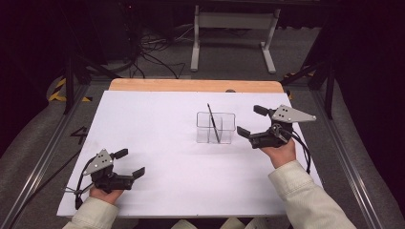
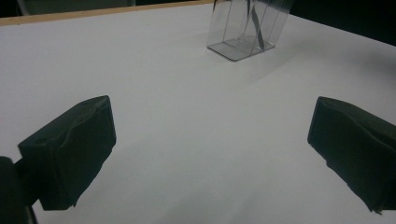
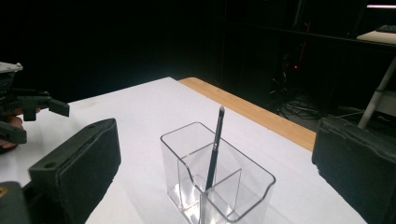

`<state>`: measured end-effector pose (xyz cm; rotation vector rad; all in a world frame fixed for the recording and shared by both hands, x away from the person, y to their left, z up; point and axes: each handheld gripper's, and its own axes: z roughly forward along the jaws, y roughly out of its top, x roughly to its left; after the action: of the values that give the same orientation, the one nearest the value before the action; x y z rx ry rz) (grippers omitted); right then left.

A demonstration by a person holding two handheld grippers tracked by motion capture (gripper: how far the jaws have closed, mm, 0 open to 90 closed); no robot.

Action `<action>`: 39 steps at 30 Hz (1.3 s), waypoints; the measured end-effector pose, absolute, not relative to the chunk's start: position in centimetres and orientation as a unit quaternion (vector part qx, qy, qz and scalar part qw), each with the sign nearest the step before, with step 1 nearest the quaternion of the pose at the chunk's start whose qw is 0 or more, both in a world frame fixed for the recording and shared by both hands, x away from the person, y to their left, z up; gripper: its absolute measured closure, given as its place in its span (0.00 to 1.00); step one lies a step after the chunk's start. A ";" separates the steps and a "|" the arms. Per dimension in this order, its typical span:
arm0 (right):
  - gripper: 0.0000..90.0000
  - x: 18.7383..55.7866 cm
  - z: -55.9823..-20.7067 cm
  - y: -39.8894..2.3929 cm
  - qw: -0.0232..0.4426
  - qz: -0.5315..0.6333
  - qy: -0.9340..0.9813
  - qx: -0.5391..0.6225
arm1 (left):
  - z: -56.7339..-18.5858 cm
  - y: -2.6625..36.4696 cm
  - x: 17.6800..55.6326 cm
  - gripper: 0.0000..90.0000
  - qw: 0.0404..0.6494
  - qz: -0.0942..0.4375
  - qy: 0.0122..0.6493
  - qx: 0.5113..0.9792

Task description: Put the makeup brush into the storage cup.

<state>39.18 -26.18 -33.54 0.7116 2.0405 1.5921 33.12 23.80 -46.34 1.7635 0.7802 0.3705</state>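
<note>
Pen (image 3: 215, 149), thin black, stood leaning in clear plastic divided holder (image 3: 252, 186); looked light, stiff, best pinched near top. Right gripper (image 1: 252, 125) jaws spread, empty.

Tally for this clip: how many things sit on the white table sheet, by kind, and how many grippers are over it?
Clear plastic holder: 1
Dark pen, standing tilted in the holder: 1
Grippers, jaws open, holding nothing: 2 (left gripper, right gripper)
Total: 4
</note>
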 end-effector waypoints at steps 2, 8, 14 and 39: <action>0.01 38.9 -33.6 -26.6 0.227 0.578 0.739 0.261 | -46.3 23.8 33.1 0.02 0.556 0.157 0.330 0.747; 0.00 38.4 -33.7 -27.6 0.229 0.575 0.739 0.264 | -46.3 23.8 33.1 0.01 0.559 0.157 0.328 0.746; 0.00 37.8 -33.8 -28.5 0.228 0.577 0.739 0.264 | -46.3 23.8 33.0 0.01 0.566 0.152 0.321 0.744; 0.00 35.5 -38.5 -31.7 0.220 0.570 0.735 0.293 | -46.2 23.9 32.9 0.00 0.578 0.142 0.308 0.743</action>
<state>35.53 -31.68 -38.55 0.8115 2.0343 1.5772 32.93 23.88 -46.20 1.7375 0.7202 0.3332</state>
